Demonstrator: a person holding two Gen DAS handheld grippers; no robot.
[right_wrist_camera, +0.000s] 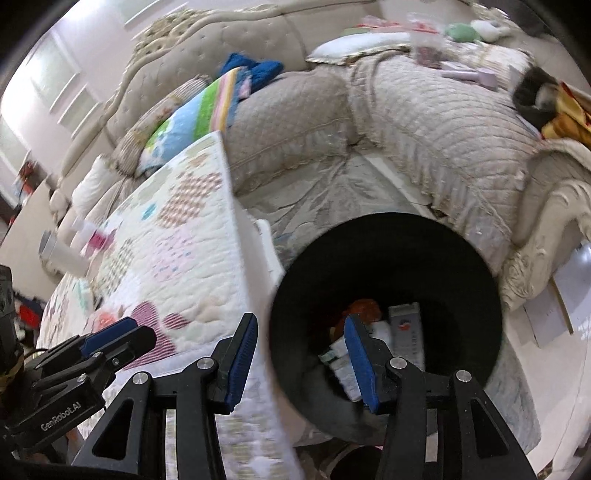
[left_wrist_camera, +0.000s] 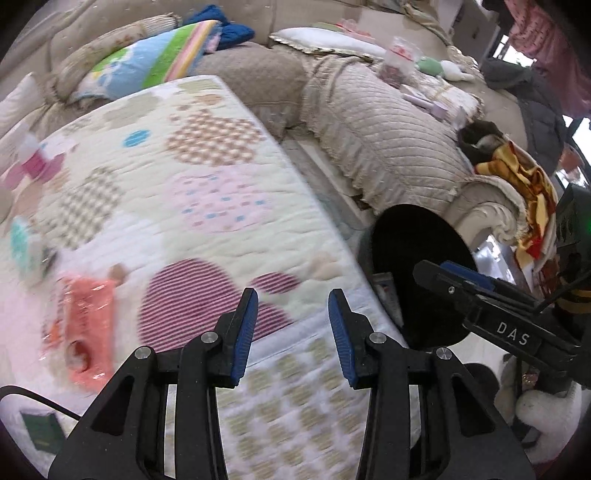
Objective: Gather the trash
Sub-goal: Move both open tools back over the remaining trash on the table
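A black trash bin (right_wrist_camera: pixel 388 258) stands on the floor beside a table covered with a patterned quilt (left_wrist_camera: pixel 177 206). Boxes and wrappers (right_wrist_camera: pixel 402 332) lie inside the bin. My right gripper (right_wrist_camera: pixel 301 354) is open and empty above the bin's near rim. My left gripper (left_wrist_camera: pixel 291 332) is open and empty over the quilt's near edge; the bin (left_wrist_camera: pixel 413 258) is to its right. An orange plastic wrapper (left_wrist_camera: pixel 88 325) lies on the quilt at the left. A pink item (left_wrist_camera: pixel 35 162) and a teal item (left_wrist_camera: pixel 22 247) lie further left, blurred.
A beige quilted sofa (left_wrist_camera: pixel 388 136) curves behind the table, with cushions, a blue cloth (left_wrist_camera: pixel 221 26), a jar (left_wrist_camera: pixel 397 59) and toys on it. A white cylinder (right_wrist_camera: pixel 62 254) stands at the table's far end. A dark green booklet (left_wrist_camera: pixel 42 430) lies at the quilt's near left.
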